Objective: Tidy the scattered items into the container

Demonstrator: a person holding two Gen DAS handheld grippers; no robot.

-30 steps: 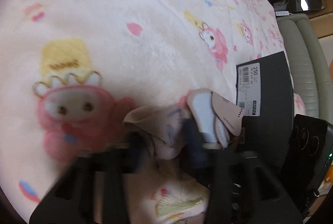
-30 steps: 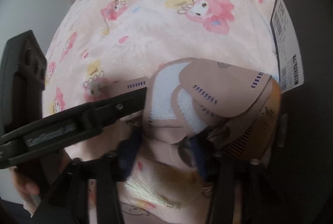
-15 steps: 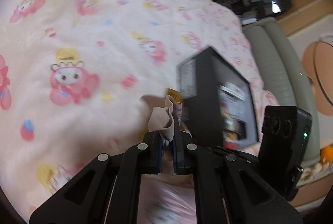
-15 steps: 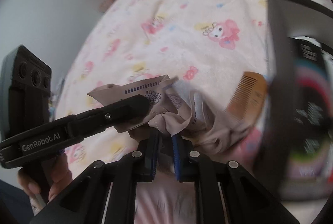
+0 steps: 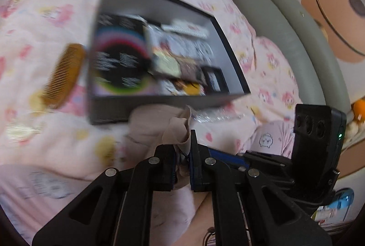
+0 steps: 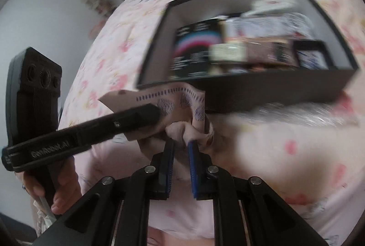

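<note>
Both grippers tilt steeply down just before the open black cardboard box (image 6: 251, 90): left gripper (image 5: 182, 154) and right gripper (image 6: 181, 145) each pinch the crumpled beige patterned pouch (image 6: 182, 106), jaws nearly closed

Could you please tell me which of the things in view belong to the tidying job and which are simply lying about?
Job:
- box, open and already part filled
- beige insoles, held by both tongs, left and right
- comb on the blanket beside the box

Lying about:
- pink blanket
- grey headboard
- orange toy
</note>
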